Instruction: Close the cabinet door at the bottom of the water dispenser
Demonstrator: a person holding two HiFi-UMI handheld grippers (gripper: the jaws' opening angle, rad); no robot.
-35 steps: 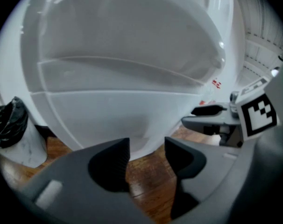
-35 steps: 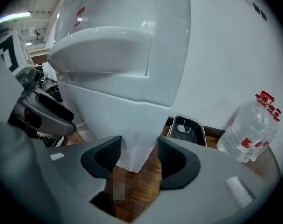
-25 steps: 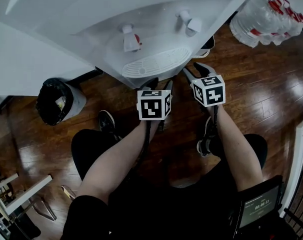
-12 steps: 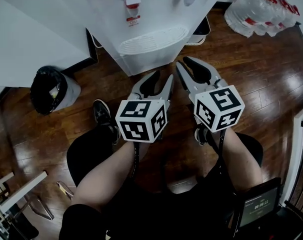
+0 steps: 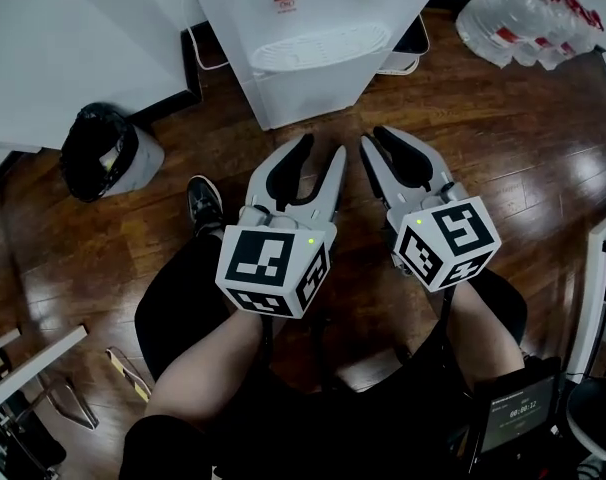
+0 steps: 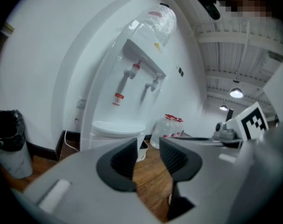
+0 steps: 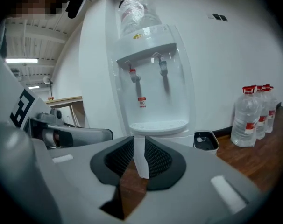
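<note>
cubes: black-white square markers | fingers: grey, black ribbed pads | wear: black shorts, black shoe

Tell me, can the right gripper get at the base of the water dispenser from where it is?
Probably yes. Only bare floor lies between the right gripper, its empty jaws closing, and the water dispenser; the small bin stands aside.

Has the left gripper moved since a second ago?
Yes. The left gripper has drawn back from the water dispenser, and a strip of floor now shows between them.
</note>
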